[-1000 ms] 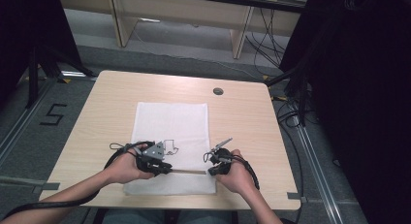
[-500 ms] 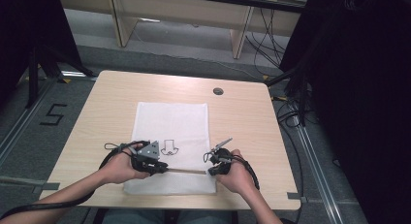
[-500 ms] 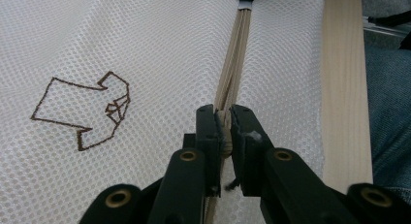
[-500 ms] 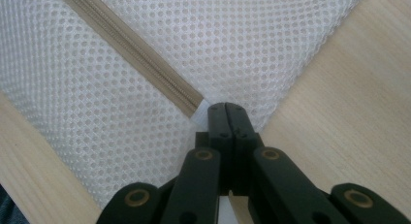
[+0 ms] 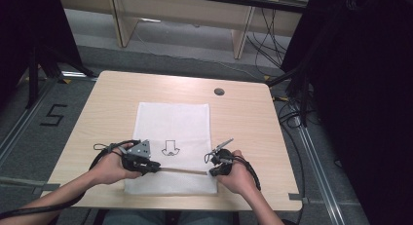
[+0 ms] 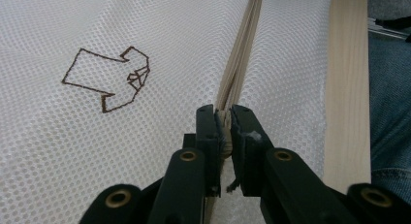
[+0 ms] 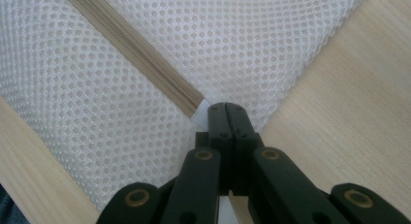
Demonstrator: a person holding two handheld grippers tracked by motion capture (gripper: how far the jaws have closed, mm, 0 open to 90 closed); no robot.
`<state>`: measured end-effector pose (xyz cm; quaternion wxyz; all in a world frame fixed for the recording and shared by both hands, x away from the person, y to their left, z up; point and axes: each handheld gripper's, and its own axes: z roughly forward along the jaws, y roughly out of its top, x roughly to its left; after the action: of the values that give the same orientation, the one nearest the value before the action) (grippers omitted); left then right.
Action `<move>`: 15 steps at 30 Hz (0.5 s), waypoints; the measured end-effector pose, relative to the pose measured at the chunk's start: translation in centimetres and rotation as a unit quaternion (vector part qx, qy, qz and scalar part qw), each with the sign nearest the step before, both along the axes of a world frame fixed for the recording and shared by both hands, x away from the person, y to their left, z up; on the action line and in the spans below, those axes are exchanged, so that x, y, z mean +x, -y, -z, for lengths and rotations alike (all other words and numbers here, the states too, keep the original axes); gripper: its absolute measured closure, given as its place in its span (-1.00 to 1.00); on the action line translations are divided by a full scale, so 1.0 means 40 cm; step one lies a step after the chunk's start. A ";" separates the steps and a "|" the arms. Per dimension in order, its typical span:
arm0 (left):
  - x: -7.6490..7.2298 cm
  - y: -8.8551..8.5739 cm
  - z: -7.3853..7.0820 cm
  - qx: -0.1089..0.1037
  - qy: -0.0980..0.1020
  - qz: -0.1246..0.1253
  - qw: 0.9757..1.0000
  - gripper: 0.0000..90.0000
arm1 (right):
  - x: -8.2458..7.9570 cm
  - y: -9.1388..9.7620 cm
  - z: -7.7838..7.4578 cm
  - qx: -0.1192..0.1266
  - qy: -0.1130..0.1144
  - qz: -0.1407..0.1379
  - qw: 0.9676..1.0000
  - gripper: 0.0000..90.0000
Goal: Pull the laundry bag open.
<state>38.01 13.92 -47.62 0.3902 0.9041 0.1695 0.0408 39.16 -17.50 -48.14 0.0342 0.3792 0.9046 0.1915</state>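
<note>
Your left tongs (image 6: pixel 224 118) are pinching the zip pull on the beige zip (image 6: pixel 237 64), jaws clamped on it w/ only the pull between them. In the high view they (image 5: pixel 155 167) sit at the left end of the zip (image 5: pixel 180 171), which runs left-right across the near part of the mesh bag (image 5: pixel 175 120). Your right tongs (image 7: pixel 226 112) are pressed together on the bag's edge right at the zip's (image 7: pixel 131 54) end; in the high view they (image 5: pixel 213 172) sit at the bag's near-right side. Bag lies flat mid-tabletop (image 5: pixel 117 93), near edge close to you. Brown arrow mark (image 6: pixel 107 78) sits just far of the zip, btw your hands.
</note>
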 end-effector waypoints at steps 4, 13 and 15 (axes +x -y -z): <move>-0.002 -0.001 0.001 0.005 0.004 0.004 1.000 0.83 | 0.001 0.001 0.001 0.000 0.004 -0.003 1.000 1.00; -0.010 -0.016 -0.003 0.003 0.009 0.004 1.000 0.83 | 0.001 0.003 0.001 0.003 0.002 -0.004 1.000 1.00; -0.009 -0.020 -0.003 0.004 0.016 0.007 1.000 0.83 | 0.001 0.003 0.001 0.003 0.002 -0.004 1.000 1.00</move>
<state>37.66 14.72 -47.49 0.3894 0.9060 0.1573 0.0532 39.21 -17.61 -48.18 0.0340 0.3752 0.9055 0.1953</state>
